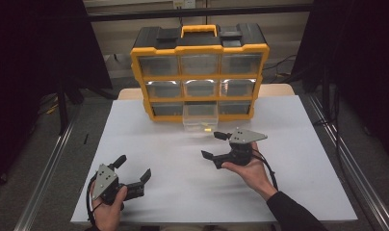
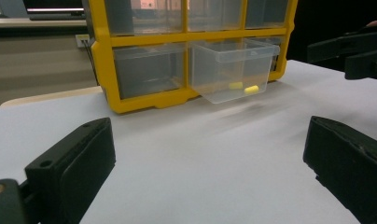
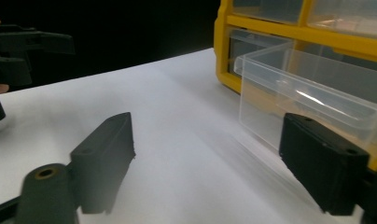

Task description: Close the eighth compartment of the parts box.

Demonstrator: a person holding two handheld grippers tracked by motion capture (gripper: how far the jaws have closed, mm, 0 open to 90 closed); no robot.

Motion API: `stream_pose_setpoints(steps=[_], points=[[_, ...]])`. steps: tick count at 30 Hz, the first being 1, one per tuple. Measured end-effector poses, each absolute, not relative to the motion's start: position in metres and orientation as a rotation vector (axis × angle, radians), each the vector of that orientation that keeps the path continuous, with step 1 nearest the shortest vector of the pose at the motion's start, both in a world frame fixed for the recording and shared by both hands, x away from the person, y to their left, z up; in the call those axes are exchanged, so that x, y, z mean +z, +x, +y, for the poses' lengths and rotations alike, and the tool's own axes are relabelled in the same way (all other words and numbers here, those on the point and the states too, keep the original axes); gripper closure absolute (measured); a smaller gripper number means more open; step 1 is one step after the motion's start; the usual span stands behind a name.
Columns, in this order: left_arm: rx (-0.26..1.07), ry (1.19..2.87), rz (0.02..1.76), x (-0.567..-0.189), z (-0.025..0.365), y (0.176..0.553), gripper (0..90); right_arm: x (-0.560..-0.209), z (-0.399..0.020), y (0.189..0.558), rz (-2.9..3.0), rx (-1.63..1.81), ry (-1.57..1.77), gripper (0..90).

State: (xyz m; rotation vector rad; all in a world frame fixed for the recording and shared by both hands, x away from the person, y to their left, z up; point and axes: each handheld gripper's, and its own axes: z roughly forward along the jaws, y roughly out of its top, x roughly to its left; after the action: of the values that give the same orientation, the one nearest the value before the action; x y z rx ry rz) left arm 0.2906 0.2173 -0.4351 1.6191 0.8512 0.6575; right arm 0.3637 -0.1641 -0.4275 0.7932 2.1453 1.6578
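Jaws wide and empty on both the left gripper (image 1: pixel 135 174) and right gripper (image 1: pixel 214 145), the right beside the pulled-out clear drawer (image 1: pixel 200 117), probably readying to reach the yellow pieces (image 2: pixel 245 87) inside.

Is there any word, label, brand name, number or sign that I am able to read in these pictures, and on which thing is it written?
None can be read.
The yellow organizer box: no print visible on its frame or black top.
The pulled-out clear drawer: no label; it holds small yellow pieces.
The white tabletop: plain.
Both tongs, left and right: no marking visible.
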Motion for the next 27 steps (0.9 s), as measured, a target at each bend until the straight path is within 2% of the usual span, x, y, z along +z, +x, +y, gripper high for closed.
stream_pose_setpoints(steps=[2,9,27], points=[[0.657,1.619,0.852,-0.435,0.217,0.291,2.2,-0.426,-0.162,0.367,2.156,1.677,0.778,22.8],[0.663,1.62,0.85,-0.435,0.217,0.291,2.3,-0.427,-0.154,0.374,2.186,1.682,0.762,28.3],[0.658,1.613,0.846,-0.435,0.218,0.291,2.3,-0.432,-0.14,0.394,2.241,1.694,0.714,63.4]])
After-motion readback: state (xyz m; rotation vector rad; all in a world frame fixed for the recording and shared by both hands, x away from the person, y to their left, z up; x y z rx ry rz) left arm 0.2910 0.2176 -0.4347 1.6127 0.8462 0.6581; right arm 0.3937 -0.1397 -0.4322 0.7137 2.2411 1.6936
